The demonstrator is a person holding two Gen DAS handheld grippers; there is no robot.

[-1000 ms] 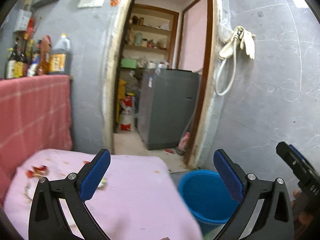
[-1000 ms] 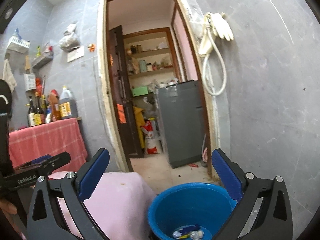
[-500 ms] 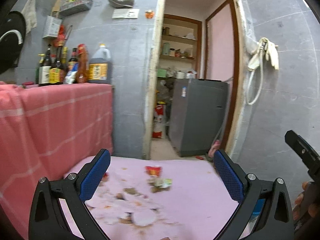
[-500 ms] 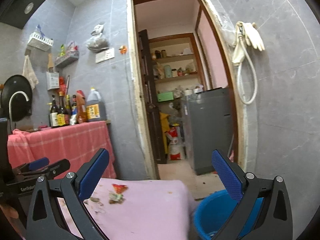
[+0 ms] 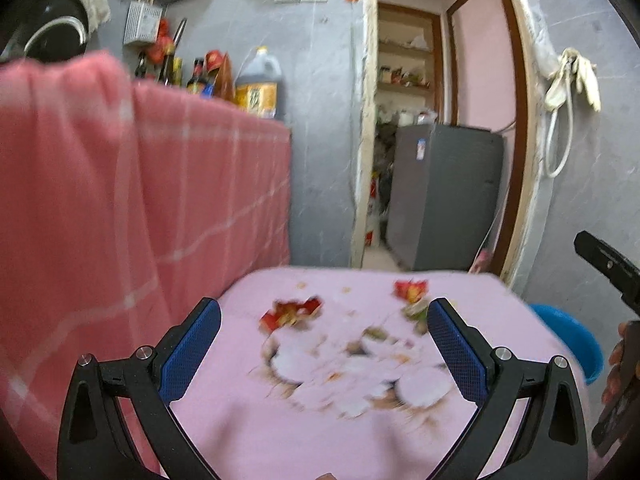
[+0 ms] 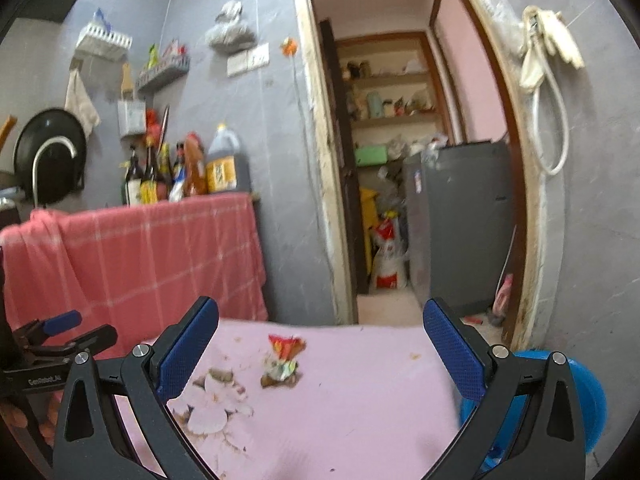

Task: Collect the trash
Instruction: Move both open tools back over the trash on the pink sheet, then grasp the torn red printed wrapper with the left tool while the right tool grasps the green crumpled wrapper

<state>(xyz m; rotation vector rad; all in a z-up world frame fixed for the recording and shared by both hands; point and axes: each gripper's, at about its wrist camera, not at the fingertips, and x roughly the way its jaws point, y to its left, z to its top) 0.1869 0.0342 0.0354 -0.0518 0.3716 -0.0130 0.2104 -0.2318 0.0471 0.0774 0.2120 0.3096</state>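
Observation:
Trash lies on a pink table (image 5: pixel 304 436): a red wrapper (image 5: pixel 290 312), another red wrapper (image 5: pixel 410 290) farther right, and white shell-like scraps (image 5: pixel 352 376). In the right wrist view the red wrapper (image 6: pixel 285 346) sits above a crumpled scrap (image 6: pixel 280 372), with white scraps (image 6: pixel 212 404) to the left. My left gripper (image 5: pixel 324 340) is open and empty, above the scraps. My right gripper (image 6: pixel 320 348) is open and empty over the table. A blue bucket (image 6: pixel 588 400) stands on the floor at the table's right edge; it also shows in the left wrist view (image 5: pixel 572 340).
A counter draped in red checked cloth (image 5: pixel 132 216) stands left of the table, with bottles (image 6: pixel 188 172) on top. A doorway behind leads to a grey appliance (image 6: pixel 464 216). A hose and gloves (image 6: pixel 548 48) hang on the grey wall at right.
Both grippers have swung left, away from the blue bucket and over the pink table. The trash now lies between the left gripper's fingers. Both stay open.

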